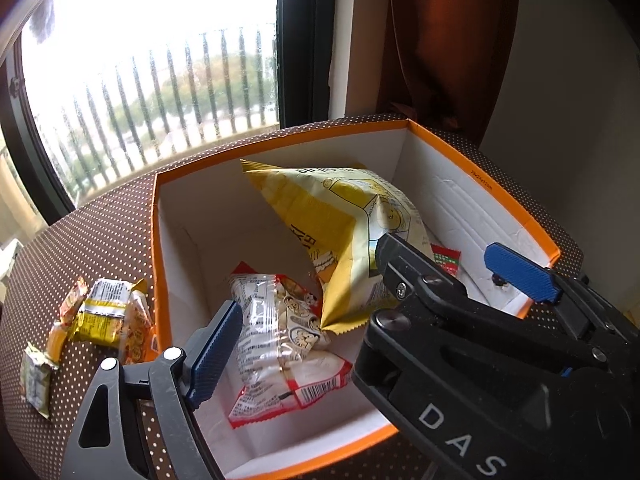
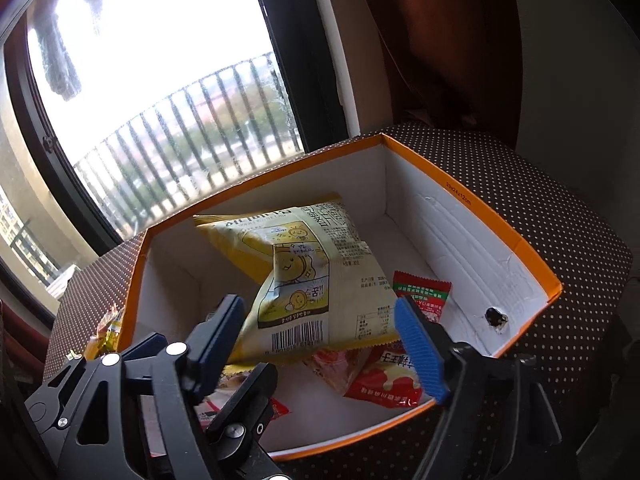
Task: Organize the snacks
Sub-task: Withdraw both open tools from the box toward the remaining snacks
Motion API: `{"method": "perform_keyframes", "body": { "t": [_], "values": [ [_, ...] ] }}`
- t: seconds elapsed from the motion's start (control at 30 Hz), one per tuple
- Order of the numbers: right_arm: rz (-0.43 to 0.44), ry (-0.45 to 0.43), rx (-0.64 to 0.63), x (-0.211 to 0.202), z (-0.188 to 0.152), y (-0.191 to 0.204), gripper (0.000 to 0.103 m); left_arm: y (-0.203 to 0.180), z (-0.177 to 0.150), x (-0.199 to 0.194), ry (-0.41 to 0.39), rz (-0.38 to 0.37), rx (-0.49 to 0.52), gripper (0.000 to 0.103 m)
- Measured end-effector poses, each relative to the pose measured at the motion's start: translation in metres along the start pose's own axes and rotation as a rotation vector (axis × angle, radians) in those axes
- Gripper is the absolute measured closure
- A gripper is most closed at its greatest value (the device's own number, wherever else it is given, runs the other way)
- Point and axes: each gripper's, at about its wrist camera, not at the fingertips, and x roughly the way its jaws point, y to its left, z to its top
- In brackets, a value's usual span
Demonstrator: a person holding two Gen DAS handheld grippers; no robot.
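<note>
An orange box (image 1: 476, 178) with white inside walls stands on a dotted brown cloth; it also shows in the right wrist view (image 2: 516, 240). A big yellow snack bag (image 1: 332, 216) leans inside it, also seen in the right wrist view (image 2: 304, 264). My right gripper (image 2: 320, 340) is open around the bag's lower end, touching it or just apart. In the left wrist view its fingers (image 1: 400, 264) reach the bag. My left gripper (image 1: 368, 300) is open over the box. A red and clear packet (image 1: 280, 340) and a small red-green packet (image 2: 420, 292) lie on the box floor.
Several small yellow and orange snack packets (image 1: 104, 316) lie on the cloth left of the box. A window with railing (image 1: 160, 92) is behind, a brown curtain (image 1: 440, 40) at the back right. The box wall has a small hole (image 2: 496, 316).
</note>
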Motion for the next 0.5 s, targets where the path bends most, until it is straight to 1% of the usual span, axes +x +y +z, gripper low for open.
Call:
{"method": "perform_keyframes", "body": {
  "t": [0.13, 0.23, 0.5],
  "values": [
    [-0.008, -0.040, -0.027, -0.016, -0.002, 0.005, 0.019, 0.004, -0.005, -0.013, -0.055, -0.015, -0.007, 0.018],
    [-0.005, -0.068, -0.049, -0.028, -0.003, 0.011, 0.018, 0.007, -0.010, -0.027, -0.101, -0.002, -0.009, 0.018],
    [0.020, -0.131, -0.098, -0.051, -0.009, 0.034, 0.018, 0.027, -0.023, -0.052, -0.171, 0.013, -0.043, 0.018]
  ]
}}
